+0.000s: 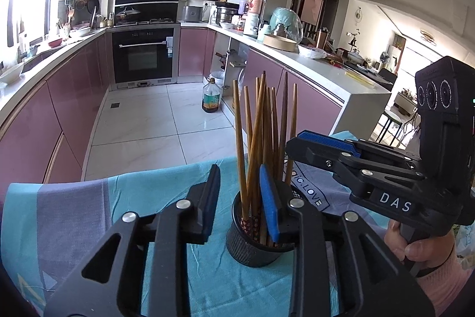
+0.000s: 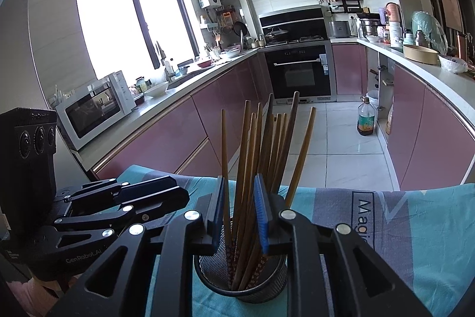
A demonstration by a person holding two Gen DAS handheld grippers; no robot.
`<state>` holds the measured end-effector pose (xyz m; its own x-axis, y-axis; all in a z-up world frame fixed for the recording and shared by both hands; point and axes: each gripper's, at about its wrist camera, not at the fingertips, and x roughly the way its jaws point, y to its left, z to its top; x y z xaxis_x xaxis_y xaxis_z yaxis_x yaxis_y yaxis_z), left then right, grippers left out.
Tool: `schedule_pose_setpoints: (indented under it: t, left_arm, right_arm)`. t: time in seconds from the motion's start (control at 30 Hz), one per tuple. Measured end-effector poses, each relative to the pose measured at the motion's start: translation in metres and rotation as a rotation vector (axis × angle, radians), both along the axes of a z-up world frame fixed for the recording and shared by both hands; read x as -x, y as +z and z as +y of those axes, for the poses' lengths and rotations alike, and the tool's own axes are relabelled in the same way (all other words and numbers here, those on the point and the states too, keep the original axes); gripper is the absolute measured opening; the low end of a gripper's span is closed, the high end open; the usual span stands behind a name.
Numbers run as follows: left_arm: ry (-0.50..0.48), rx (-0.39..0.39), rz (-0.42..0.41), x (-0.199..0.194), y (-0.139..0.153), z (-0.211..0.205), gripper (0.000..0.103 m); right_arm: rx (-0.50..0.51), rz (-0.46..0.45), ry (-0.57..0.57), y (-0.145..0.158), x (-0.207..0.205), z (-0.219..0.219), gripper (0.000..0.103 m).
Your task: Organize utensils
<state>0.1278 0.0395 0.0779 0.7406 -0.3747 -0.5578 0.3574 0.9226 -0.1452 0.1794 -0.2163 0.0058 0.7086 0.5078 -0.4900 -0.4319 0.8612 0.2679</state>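
Chopsticks, a bundle of brown wooden ones with a few darker sticks among them, stand fanned out, tips up, in a black mesh holder; their lower ends carry a small flowered pattern. The holder sits upright on a bench covered by a turquoise and grey cloth printed with lettering, a little back from the cloth's far edge, beyond which the white tiled floor opens between pink cabinet runs. The right gripper hangs over the holder with its jaws apart, one blue pad on each side of several sticks, not visibly pressing them. In the left wrist view the left gripper reaches in from the other side, jaws also apart; its right finger dips just inside the holder's rim beside the sticks, while the other stays outside the rim over the cloth. The two tools crowd the holder closely, each showing in the other's view, and a hand in a pink sleeve grips the right one. An oil bottle stands on the floor well off to the right.
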Motion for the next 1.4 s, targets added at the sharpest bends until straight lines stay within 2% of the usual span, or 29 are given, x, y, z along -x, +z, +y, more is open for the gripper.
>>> schedule_pose_setpoints:
  t: [0.23,0.3,0.43,0.5,0.7,0.77,1.0,1.17,1.4]
  left_arm:
    - [0.055,0.001,-0.022,0.019,-0.007,0.015,0.052]
    - [0.071,-0.003,-0.033,0.027,-0.009,0.021,0.061]
    - [0.103,-0.013,-0.057,0.041,-0.012,0.031,0.070]
    - [0.117,-0.015,-0.067,0.049,-0.014,0.034,0.080]
    - [0.176,-0.023,-0.099,0.073,-0.022,0.053,0.097]
    - [0.197,-0.028,-0.115,0.082,-0.024,0.061,0.097]
    - [0.257,-0.015,-0.166,0.112,-0.026,0.078,0.097]
    - [0.283,-0.011,-0.207,0.133,-0.027,0.087,0.097]
    - [0.295,-0.004,-0.215,0.153,-0.033,0.095,0.097]
  right_arm:
    - [-0.003,-0.010,0.008,-0.003,0.019,0.003,0.033]
    - [-0.003,-0.015,0.008,-0.003,0.023,0.004,0.039]
    - [0.002,-0.022,0.011,-0.006,0.033,0.007,0.046]
    - [0.006,-0.027,0.008,-0.007,0.039,0.009,0.051]
    - [0.029,-0.068,-0.015,-0.009,0.058,0.012,0.068]
    - [0.042,-0.094,-0.028,-0.009,0.066,0.013,0.081]
    - [0.089,-0.202,-0.090,-0.017,0.099,0.019,0.096]
    - [0.101,-0.232,-0.096,-0.024,0.116,0.022,0.096]
    - [0.084,-0.231,-0.101,-0.030,0.128,0.024,0.096]
